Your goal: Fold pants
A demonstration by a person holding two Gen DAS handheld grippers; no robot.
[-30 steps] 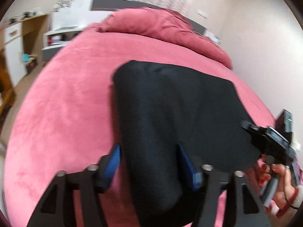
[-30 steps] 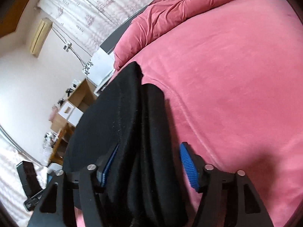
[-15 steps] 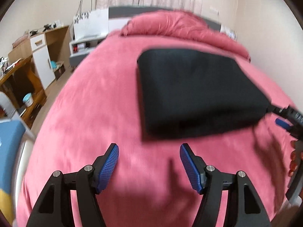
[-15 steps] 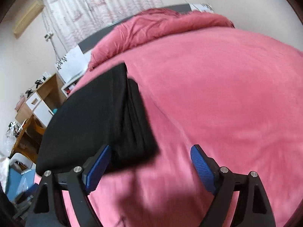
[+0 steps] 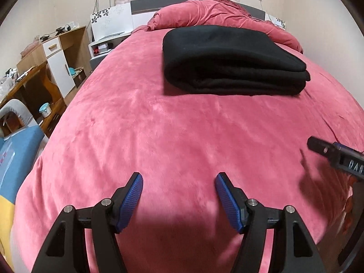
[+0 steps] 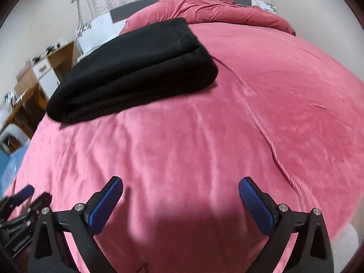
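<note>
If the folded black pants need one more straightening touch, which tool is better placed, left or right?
Probably the left tool: the pants lie almost straight ahead of its open jaws. The right tool, also open, sees them off to its left.

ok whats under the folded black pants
The folded black pants lie on the pink bed cover. The cover shows all round them; the patch directly beneath is hidden.
</note>
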